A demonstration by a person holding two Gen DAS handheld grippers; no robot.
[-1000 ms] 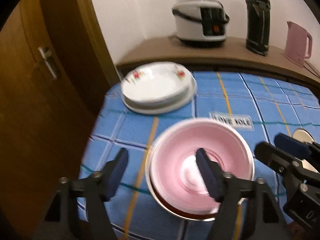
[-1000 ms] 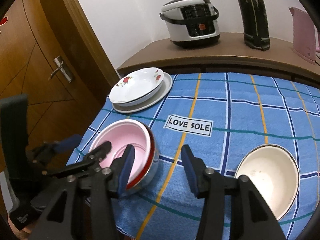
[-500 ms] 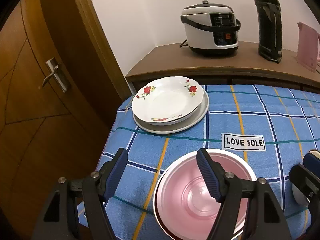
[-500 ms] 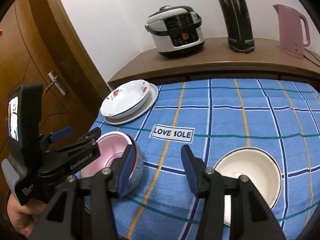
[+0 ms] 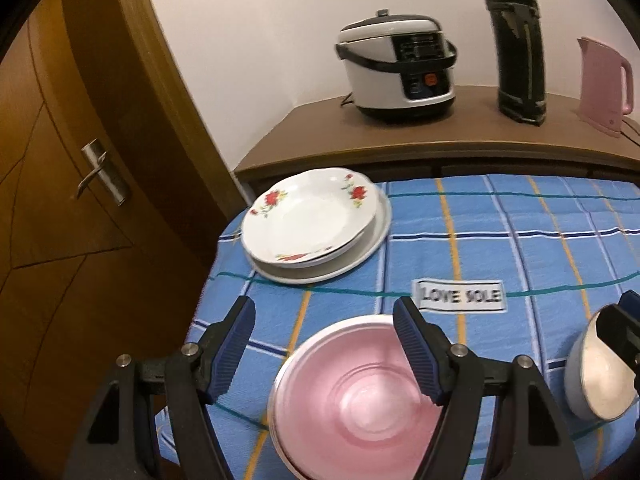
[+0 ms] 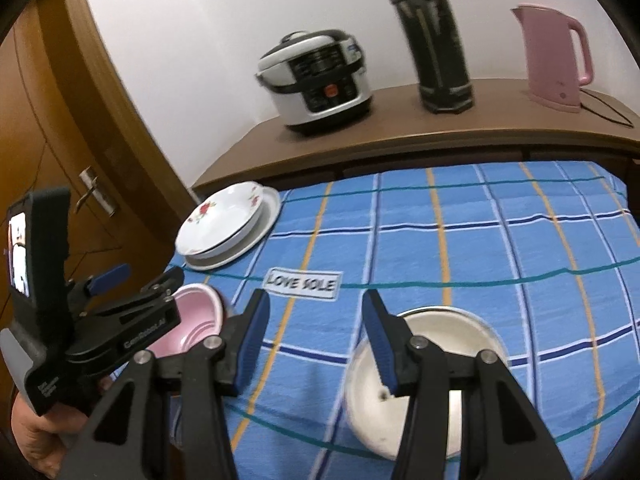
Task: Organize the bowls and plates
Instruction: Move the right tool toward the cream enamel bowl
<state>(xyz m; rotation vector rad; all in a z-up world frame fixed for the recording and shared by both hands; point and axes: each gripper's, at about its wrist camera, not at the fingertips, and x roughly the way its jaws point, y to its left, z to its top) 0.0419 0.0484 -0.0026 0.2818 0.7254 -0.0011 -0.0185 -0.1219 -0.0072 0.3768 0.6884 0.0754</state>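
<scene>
A pink bowl (image 5: 360,396) sits nested in a stack of bowls at the near left of the blue checked tablecloth (image 5: 480,248); it also shows in the right wrist view (image 6: 196,316). A cream bowl (image 6: 440,364) sits to its right and shows in the left wrist view (image 5: 596,376). A rose-patterned plate (image 5: 308,220) lies on a larger white plate at the far left. My left gripper (image 5: 324,344) is open and empty, its right finger over the pink bowl's rim. My right gripper (image 6: 316,336) is open and empty, its right finger over the cream bowl's left rim.
A wooden shelf (image 5: 440,132) behind the table holds a rice cooker (image 5: 396,76), a black flask (image 5: 518,40) and a pink kettle (image 5: 604,84). A wooden door (image 5: 60,160) stands at the left. The table's left edge is close to the pink bowl.
Both grippers have pulled back and up from the pink bowl. The right gripper has swung right and now stands over the cream bowl. Both stayed open.
</scene>
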